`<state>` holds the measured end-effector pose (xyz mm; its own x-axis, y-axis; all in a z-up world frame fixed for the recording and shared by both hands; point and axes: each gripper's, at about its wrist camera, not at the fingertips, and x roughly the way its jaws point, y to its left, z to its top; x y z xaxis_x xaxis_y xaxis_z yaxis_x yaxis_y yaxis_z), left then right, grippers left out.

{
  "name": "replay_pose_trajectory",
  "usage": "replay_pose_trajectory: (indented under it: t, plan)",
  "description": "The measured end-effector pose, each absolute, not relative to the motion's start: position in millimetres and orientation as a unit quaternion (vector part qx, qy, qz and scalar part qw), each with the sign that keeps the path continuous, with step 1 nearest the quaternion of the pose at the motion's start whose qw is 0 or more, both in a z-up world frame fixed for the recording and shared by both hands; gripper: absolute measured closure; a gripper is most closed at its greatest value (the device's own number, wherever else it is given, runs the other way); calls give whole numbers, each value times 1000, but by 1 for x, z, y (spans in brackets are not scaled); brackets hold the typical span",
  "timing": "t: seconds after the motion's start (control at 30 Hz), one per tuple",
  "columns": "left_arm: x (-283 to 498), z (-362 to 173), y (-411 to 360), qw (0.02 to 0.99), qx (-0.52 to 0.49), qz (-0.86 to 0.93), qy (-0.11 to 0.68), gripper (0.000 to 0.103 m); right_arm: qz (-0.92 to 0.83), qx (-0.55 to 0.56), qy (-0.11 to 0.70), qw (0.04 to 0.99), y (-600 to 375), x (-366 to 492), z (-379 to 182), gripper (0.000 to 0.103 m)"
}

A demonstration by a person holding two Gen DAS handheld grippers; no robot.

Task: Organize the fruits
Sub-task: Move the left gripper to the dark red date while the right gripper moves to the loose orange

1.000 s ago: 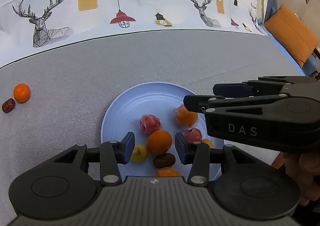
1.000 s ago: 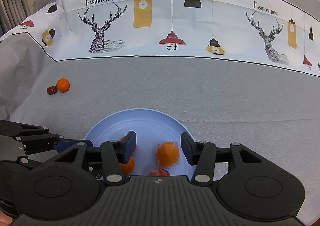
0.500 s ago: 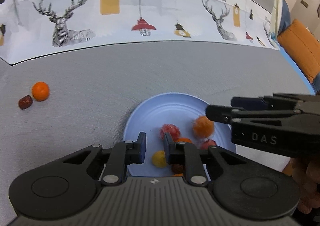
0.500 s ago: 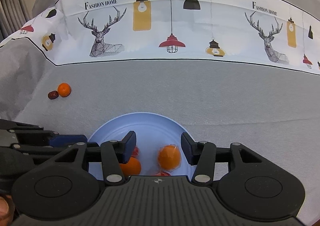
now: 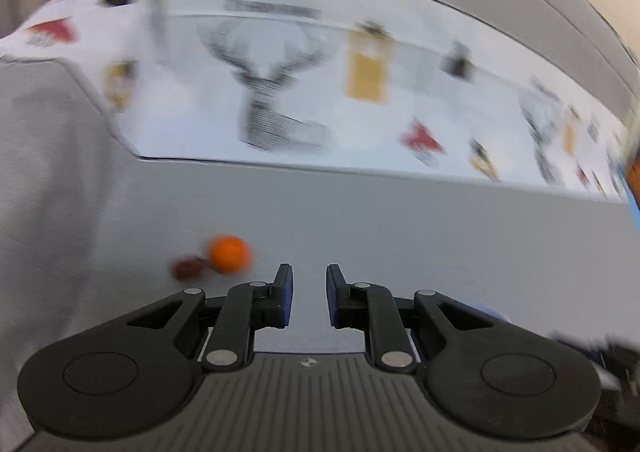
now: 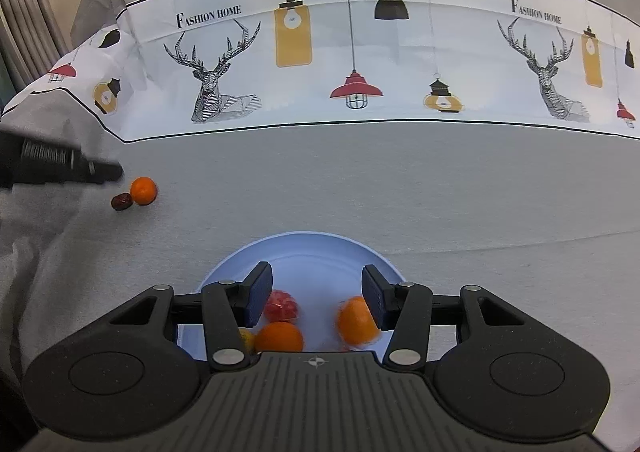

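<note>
A pale blue plate [image 6: 304, 238] holds a red wrapped fruit [image 6: 282, 306], a bare orange [image 6: 279, 336], a wrapped orange [image 6: 356, 320] and a bit of yellow fruit [image 6: 247, 338]. My right gripper [image 6: 316, 292] hovers over them, open, its pads touching nothing. Out on the grey cloth lie a small orange [image 6: 144, 191] and a dark red date [image 6: 122, 201], side by side. My left gripper [image 5: 308, 292] is shut and empty. In its blurred view, the orange [image 5: 230, 254] and date [image 5: 188, 268] sit just ahead, to the left of its fingers.
A grey tablecloth [image 6: 360, 179] covers the surface, with a white printed band of deer and lamps [image 6: 320, 63] across the far side. The left gripper's dark body [image 6: 60, 167] reaches in from the left edge of the right wrist view, just above the orange.
My left gripper shut its jaws on nothing and swung left, away from the plate, toward the loose orange and date. The right gripper has stayed over the plate.
</note>
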<state>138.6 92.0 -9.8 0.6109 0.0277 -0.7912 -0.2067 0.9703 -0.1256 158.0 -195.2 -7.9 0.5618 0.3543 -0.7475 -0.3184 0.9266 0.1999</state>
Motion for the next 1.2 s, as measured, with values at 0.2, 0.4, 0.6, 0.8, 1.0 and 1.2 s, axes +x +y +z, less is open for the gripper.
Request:
replay_pose_trajectory:
  t: [0.2, 0.4, 0.6, 0.8, 1.0, 1.2]
  plan:
    - [147, -59, 176, 833, -222, 166, 479, 83, 210, 21, 426, 880, -180, 159, -6, 51]
    - [165, -65, 184, 833, -232, 165, 474, 73, 226, 22, 429, 874, -168, 162, -6, 51]
    - [179, -75, 184, 837, -204, 177, 476, 66, 238, 14, 430, 871, -161, 159, -6, 51]
    - [183, -84, 179, 829, -190, 185, 492, 66, 235, 12, 432, 870, -160, 160, -8, 51]
    - [183, -82, 178, 828, -191, 181, 496, 75, 243, 0, 432, 869, -149, 158, -11, 51]
    - [165, -73, 192, 807, -215, 241, 494, 75, 253, -14, 431, 866, -131, 159, -14, 51]
